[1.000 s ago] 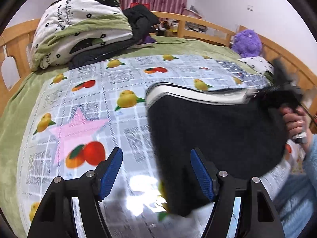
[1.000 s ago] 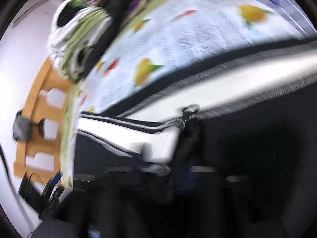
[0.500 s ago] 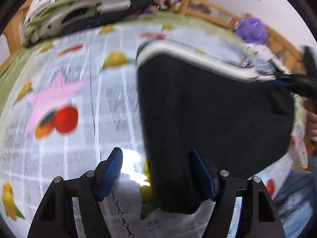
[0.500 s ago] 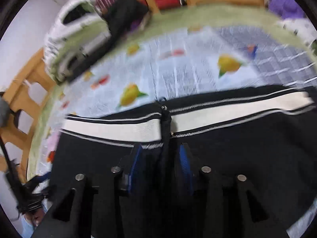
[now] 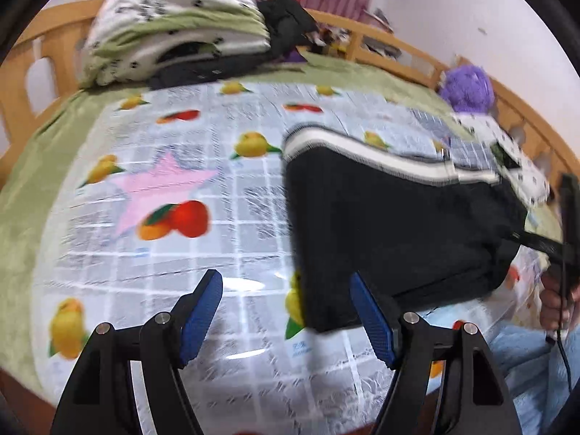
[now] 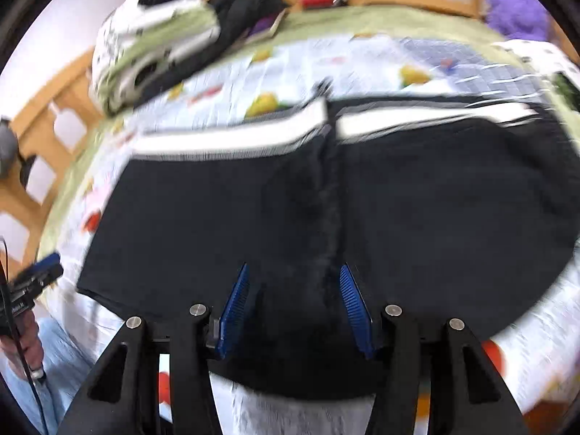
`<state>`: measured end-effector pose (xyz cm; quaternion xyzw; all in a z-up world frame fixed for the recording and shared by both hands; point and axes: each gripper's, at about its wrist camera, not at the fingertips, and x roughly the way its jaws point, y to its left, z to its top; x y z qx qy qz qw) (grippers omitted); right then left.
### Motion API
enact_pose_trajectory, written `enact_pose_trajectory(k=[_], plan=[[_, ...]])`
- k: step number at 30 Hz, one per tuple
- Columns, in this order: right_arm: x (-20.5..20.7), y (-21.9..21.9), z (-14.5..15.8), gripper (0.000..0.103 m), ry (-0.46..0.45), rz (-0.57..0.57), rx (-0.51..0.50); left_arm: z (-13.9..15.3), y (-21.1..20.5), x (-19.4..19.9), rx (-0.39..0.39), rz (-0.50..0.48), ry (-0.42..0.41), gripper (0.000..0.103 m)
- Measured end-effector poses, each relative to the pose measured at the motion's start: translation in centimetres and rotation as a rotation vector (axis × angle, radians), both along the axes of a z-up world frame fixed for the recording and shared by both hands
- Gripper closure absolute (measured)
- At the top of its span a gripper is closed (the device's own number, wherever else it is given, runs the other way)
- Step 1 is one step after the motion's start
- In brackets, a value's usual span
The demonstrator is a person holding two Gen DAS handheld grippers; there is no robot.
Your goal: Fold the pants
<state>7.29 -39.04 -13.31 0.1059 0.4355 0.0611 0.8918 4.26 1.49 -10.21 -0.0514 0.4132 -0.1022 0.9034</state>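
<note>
Black pants (image 5: pixel 391 224) with a white striped waistband lie flat on the fruit-print sheet (image 5: pixel 181 166), in the right half of the left wrist view. They fill the right wrist view (image 6: pixel 326 217), waistband at the far side. My left gripper (image 5: pixel 286 311) is open and empty, just left of the pants' near corner. My right gripper (image 6: pixel 293 304) is open over the pants' near edge, with black cloth between and below its blue pads (image 6: pixel 235 304). It also shows at the right edge of the left wrist view (image 5: pixel 565 224).
A stack of folded bedding and dark clothes (image 5: pixel 188 36) sits at the far end of the bed. A purple plush toy (image 5: pixel 469 87) lies at the far right by the wooden bed rail (image 5: pixel 398 54). The person's jeans (image 5: pixel 525 355) are at the near edge.
The right gripper was shut on the pants and has opened, letting them go. The pants now lie flat on the sheet. The left gripper stayed open beside them.
</note>
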Motion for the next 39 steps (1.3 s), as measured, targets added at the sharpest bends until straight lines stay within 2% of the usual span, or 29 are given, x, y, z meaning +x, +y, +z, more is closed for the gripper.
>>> enact_pose_trajectory(k=[3,5,9,11,14,16,17,20,23,28,31,32,34,36,39], plan=[[-3.1,-1.5,4.2,0.051,-0.095,-0.076,-0.023,3.2,1.6,-1.5,-0.032,0.026,-0.05,0.032],[-4.7,-2.3,6.9,0.051,-0.111,-0.096,-0.055,5.7,2.4,-2.1,-0.032,0.038,-0.09,0.032],[-7.2,-3.4,12.7,0.051,-0.209,-0.148,-0.183,10.3,3.6,-3.0,-0.02,0.06,-0.16,0.032],[-8.1,-4.2,14.4,0.051,-0.235,-0.17,-0.212,12.1,4.1,-3.0,-0.008,0.073,-0.173,0.032],[-9.2,-5.9,16.0,0.051,-0.232,-0.174,-0.172,14.4,5.0,-2.5,-0.018,0.075,-0.188,0.032],[-9.6,-7.2,16.3,0.049,-0.232,-0.18,-0.14,14.8,5.2,-2.0,-0.031,0.067,-0.177,0.032],[-9.4,-7.9,16.1,0.045,-0.224,-0.182,-0.127,14.8,5.3,-1.7,-0.039,0.071,-0.171,0.032],[-9.0,-10.0,14.6,0.04,-0.197,-0.211,-0.076,13.2,5.0,-0.1,-0.057,0.064,-0.131,0.03],[-7.6,-12.3,11.1,0.038,-0.135,-0.231,0.002,9.7,3.6,2.1,-0.077,0.016,-0.08,0.03],[-4.4,-15.5,2.4,0.038,0.019,-0.281,0.067,1.5,0.6,5.9,-0.146,-0.067,0.051,0.03],[-2.7,-17.1,-2.9,0.038,0.091,-0.311,0.147,-3.6,-0.9,8.7,-0.212,-0.112,0.14,0.032],[-2.3,-17.6,-4.3,0.038,0.106,-0.32,0.177,-4.4,-1.2,9.3,-0.228,-0.114,0.148,0.032],[-1.5,-18.4,-6.4,0.038,0.104,-0.338,0.229,-6.5,-1.5,11.1,-0.287,-0.123,0.17,0.032],[-1.1,-18.5,-6.8,0.038,0.033,-0.344,0.263,-7.7,-2.2,12.6,-0.339,-0.152,0.182,0.033],[0.5,-18.1,-7.0,0.038,0.008,-0.342,0.31,-8.0,-3.7,13.8,-0.359,-0.193,0.188,0.047]])
